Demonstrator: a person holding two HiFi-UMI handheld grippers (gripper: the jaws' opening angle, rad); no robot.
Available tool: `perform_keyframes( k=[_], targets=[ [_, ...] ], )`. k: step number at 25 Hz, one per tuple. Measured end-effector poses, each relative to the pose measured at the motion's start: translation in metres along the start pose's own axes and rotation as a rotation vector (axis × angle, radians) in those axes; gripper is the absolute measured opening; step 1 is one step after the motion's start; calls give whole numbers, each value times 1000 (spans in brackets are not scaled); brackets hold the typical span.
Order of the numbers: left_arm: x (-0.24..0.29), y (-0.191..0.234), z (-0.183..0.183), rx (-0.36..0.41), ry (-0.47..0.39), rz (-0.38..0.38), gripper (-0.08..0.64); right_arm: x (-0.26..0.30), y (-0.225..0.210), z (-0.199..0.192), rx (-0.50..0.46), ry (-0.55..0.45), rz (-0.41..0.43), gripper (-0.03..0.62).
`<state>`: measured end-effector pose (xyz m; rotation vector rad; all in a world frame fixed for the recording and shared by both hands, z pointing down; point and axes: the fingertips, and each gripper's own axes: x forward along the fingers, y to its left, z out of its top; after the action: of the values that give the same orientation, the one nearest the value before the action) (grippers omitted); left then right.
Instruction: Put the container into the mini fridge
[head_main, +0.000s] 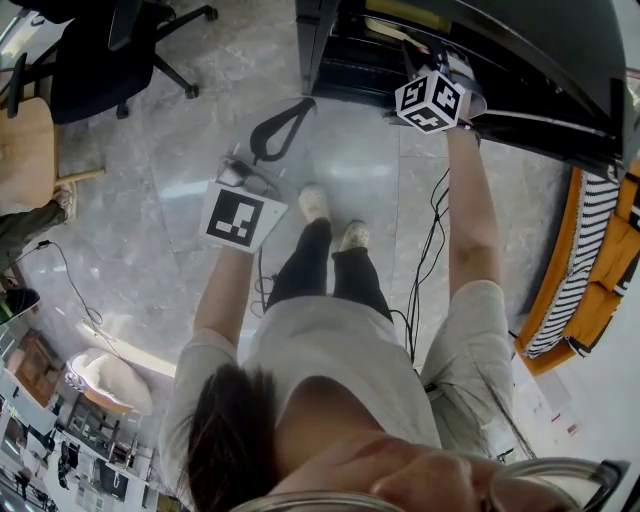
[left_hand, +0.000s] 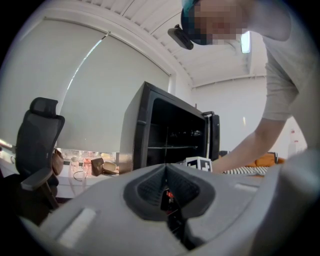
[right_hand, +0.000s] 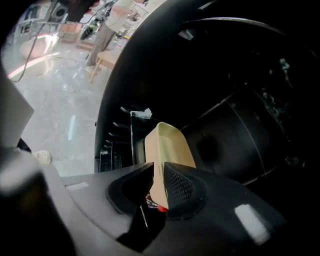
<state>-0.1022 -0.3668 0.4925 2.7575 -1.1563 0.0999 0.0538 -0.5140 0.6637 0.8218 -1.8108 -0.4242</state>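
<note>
A cream container (right_hand: 167, 145) is clamped by its rim in my right gripper (right_hand: 159, 182), which is shut on it. The container reaches into the dark inside of the black mini fridge (right_hand: 240, 100). In the head view the right gripper (head_main: 428, 72) is stretched out at the fridge's open front (head_main: 520, 60), and the container is hidden there. My left gripper (left_hand: 166, 182) is shut with nothing in it. It hangs over the floor, well left of the fridge (left_hand: 145, 130), whose door stands open. In the head view the left gripper (head_main: 285, 125) is in front of the person's feet.
A black office chair (head_main: 100, 50) and a wooden stool (head_main: 25, 150) stand on the grey floor at the left. An orange seat with a striped cushion (head_main: 590, 260) is at the right. Cables (head_main: 430, 240) trail on the floor beside the person's legs.
</note>
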Motion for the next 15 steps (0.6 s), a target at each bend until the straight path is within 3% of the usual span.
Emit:
perform_keyframes(
  k=[9, 15],
  targets=[
    [-9, -13, 11, 13, -9, 17, 2, -56, -11, 14, 445, -183, -43, -4],
    [-14, -34, 24, 26, -29, 14, 2, -111, -2, 25, 628, -310, -32, -3]
  ],
)
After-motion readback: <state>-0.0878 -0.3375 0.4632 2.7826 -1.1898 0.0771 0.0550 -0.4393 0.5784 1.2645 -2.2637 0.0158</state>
